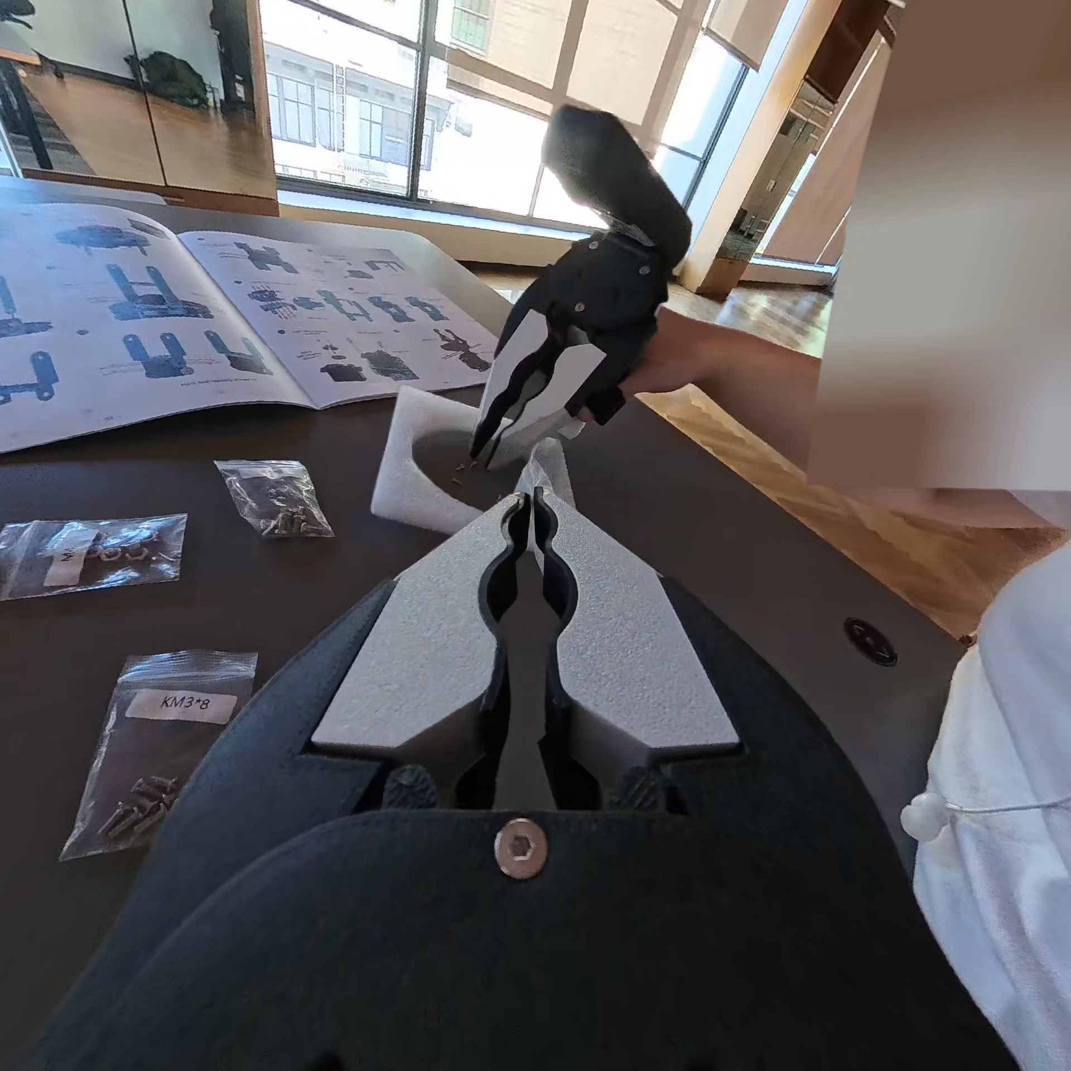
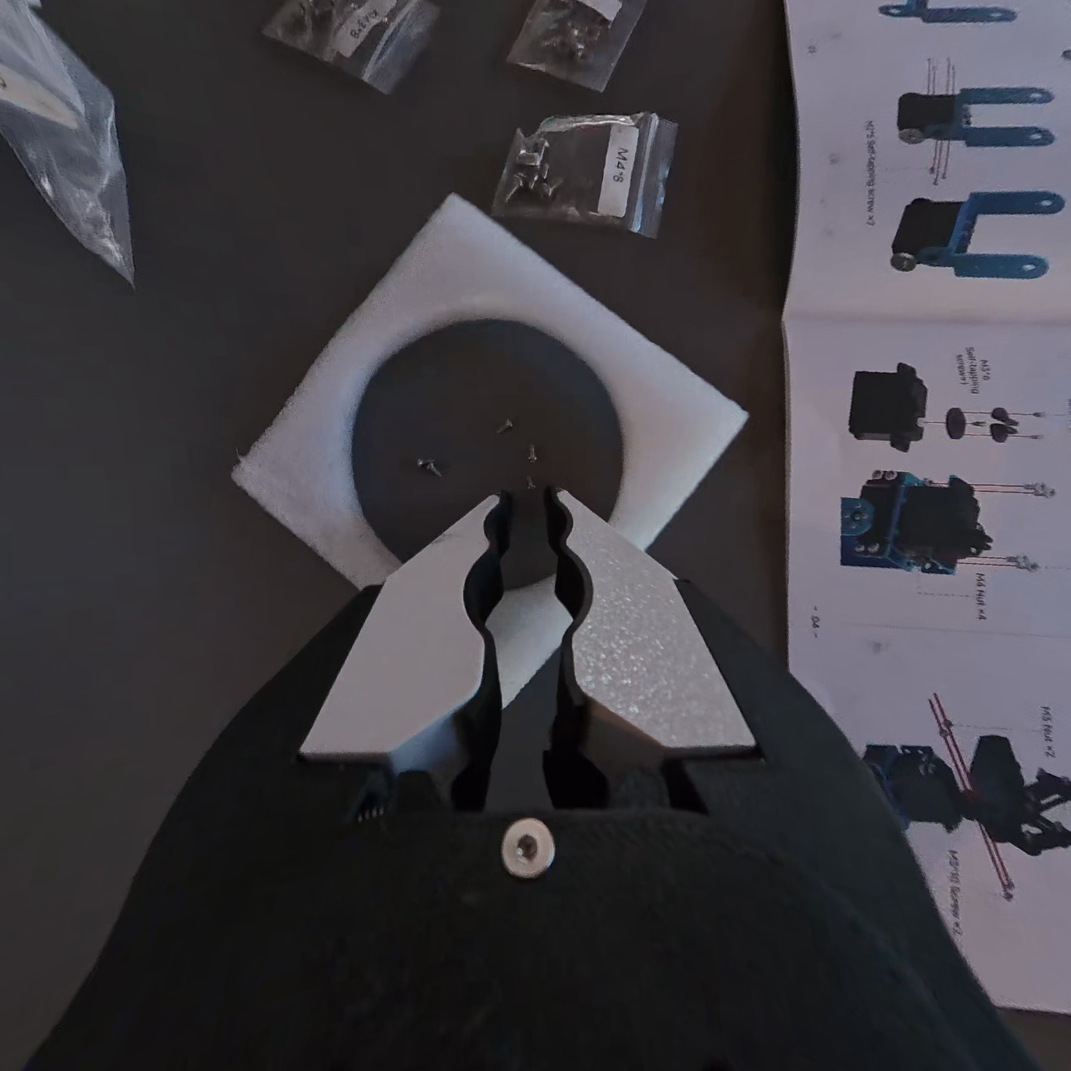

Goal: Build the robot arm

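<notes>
A white foam square [image 2: 463,278] with a round hole lies on the dark table [image 2: 174,405]. Several tiny screws [image 2: 504,426] lie loose inside the hole. My right gripper [image 2: 526,494] points down into the hole, jaws a small gap apart, with one screw [image 2: 528,481] just ahead of its tips. It also shows in the left wrist view [image 1: 481,458] over the foam [image 1: 405,463]. My left gripper [image 1: 526,497] hovers by the foam's near corner, jaws closed to a thin slit. Nothing shows between its fingers.
An open instruction booklet [image 1: 232,324] lies at the back left, and shows in the right wrist view [image 2: 927,405]. Several small clear bags of screws [image 1: 278,498] [image 1: 156,753] [image 2: 585,174] lie around the foam. The table edge [image 1: 753,521] runs along the right. A person's white sleeve [image 1: 1014,811] is close by. My hands' fingertips stand some 15 cm from each other.
</notes>
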A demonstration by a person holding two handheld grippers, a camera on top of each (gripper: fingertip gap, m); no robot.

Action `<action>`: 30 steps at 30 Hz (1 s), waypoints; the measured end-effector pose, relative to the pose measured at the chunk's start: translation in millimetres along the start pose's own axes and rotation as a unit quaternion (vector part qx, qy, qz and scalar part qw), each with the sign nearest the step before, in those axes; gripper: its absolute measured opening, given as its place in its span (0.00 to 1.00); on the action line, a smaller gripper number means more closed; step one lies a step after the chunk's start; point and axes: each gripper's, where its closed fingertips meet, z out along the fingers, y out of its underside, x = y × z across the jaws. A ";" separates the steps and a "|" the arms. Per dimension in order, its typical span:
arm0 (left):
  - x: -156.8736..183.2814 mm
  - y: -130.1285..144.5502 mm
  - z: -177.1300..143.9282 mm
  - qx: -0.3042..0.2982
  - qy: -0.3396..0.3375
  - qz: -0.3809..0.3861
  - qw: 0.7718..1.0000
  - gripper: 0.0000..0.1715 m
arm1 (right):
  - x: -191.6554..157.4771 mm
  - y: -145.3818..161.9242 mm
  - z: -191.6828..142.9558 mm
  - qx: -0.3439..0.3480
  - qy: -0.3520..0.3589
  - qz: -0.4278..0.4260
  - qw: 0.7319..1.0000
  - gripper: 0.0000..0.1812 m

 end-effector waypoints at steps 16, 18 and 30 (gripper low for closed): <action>-0.5 8.9 1.8 -0.001 0.004 -0.006 1.000 0.00 | -1.8 -3.0 2.6 -0.016 -0.026 -0.004 1.000 0.01; 0.4 10.6 2.8 -0.005 0.006 -0.004 1.000 0.00 | -4.4 -7.5 -0.9 -0.007 -0.023 -0.010 1.000 0.01; 6.0 20.5 7.9 -0.034 0.003 0.043 0.998 0.00 | -69.3 -66.4 -29.8 0.067 -0.034 -0.087 0.993 0.00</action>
